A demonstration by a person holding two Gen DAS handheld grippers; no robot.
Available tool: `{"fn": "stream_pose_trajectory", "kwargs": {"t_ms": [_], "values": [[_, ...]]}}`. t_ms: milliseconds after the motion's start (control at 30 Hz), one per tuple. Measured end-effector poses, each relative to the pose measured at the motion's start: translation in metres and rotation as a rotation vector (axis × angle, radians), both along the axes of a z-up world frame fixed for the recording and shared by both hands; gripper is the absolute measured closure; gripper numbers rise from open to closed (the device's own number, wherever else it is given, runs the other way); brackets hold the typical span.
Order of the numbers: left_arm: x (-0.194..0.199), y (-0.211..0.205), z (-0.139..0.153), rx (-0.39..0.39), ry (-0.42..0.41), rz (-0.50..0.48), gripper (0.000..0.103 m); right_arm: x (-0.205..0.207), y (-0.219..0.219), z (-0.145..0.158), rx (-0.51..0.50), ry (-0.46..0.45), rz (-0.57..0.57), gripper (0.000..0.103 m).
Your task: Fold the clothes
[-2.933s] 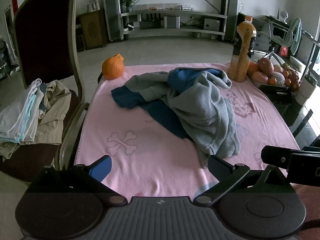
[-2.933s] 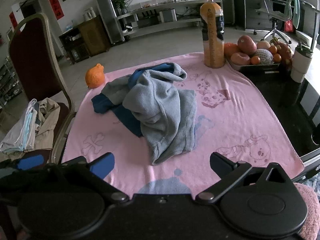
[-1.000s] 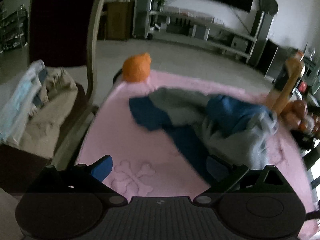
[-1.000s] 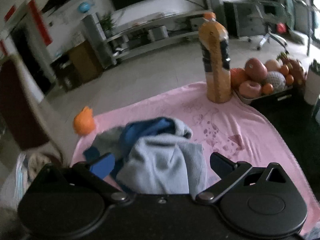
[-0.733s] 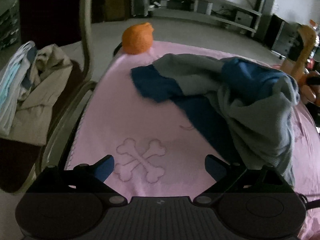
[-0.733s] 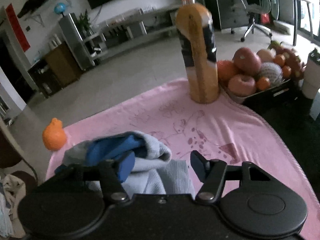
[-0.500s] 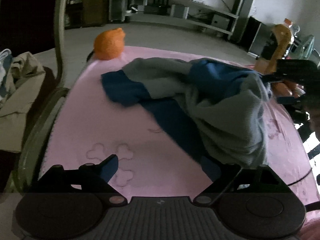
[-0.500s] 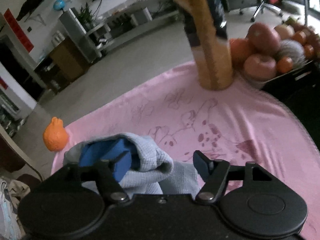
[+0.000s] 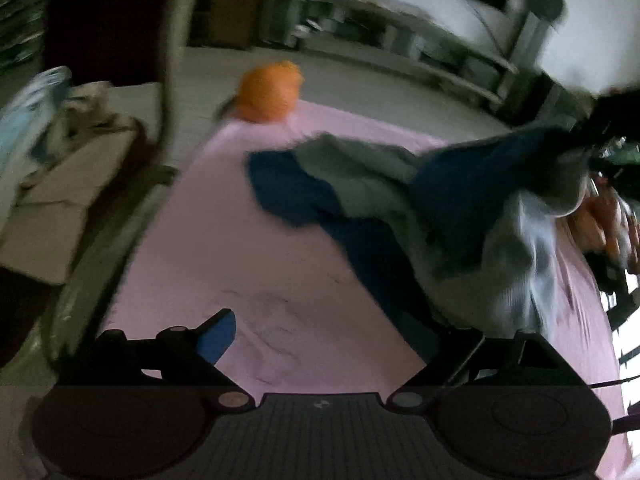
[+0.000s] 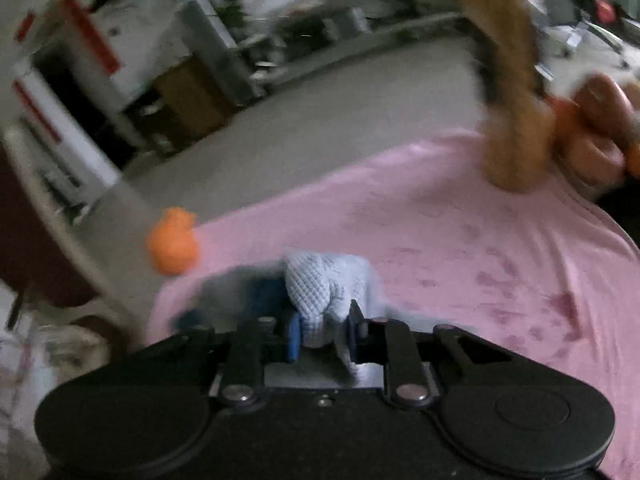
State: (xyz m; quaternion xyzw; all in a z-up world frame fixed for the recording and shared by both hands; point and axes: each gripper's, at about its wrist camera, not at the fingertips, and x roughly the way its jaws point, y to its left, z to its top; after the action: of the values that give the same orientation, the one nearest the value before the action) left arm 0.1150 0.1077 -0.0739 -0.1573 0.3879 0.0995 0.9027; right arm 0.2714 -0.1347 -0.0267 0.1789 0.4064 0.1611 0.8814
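A grey and dark blue garment (image 9: pixel 460 216) lies crumpled on the pink blanket (image 9: pixel 248 248), its right part pulled up off the surface. My right gripper (image 10: pixel 322 336) is shut on a bunch of the light grey knit fabric (image 10: pixel 324 284) and shows as a dark shape (image 9: pixel 608 128) at the garment's raised end in the left wrist view. My left gripper (image 9: pixel 340 340) is open, low over the blanket's near edge, with the garment's hem by its right finger. Both views are blurred.
An orange plush toy (image 9: pixel 268 90) sits at the blanket's far left corner. A chair (image 9: pixel 108 32) on the left holds a pile of clothes (image 9: pixel 44 120). An orange juice bottle (image 10: pixel 508 80) and a fruit tray (image 10: pixel 600 128) stand at the right.
My right gripper went from open over the garment to shut on its grey fabric and is lifting it. The left gripper has swung sideways and stays open.
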Motion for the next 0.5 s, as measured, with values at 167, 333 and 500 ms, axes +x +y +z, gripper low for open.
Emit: {"fn": "stream_pose_trajectory", "kwargs": {"t_ms": [167,333,500], "values": [[-0.033,0.040,0.032,-0.070,-0.096,0.110,0.014,-0.022,0.084,0.107,0.088,-0.185,0.056,0.084],[-0.073,0.047,0.070,0.015,-0.229,0.102,0.014,-0.046,0.081,0.232,0.224,-0.407,-0.009,0.085],[-0.092,0.033,0.095,0.036,-0.308,0.035,0.013,-0.080,-0.025,0.274,0.354,-0.520,-0.168,0.084]]}}
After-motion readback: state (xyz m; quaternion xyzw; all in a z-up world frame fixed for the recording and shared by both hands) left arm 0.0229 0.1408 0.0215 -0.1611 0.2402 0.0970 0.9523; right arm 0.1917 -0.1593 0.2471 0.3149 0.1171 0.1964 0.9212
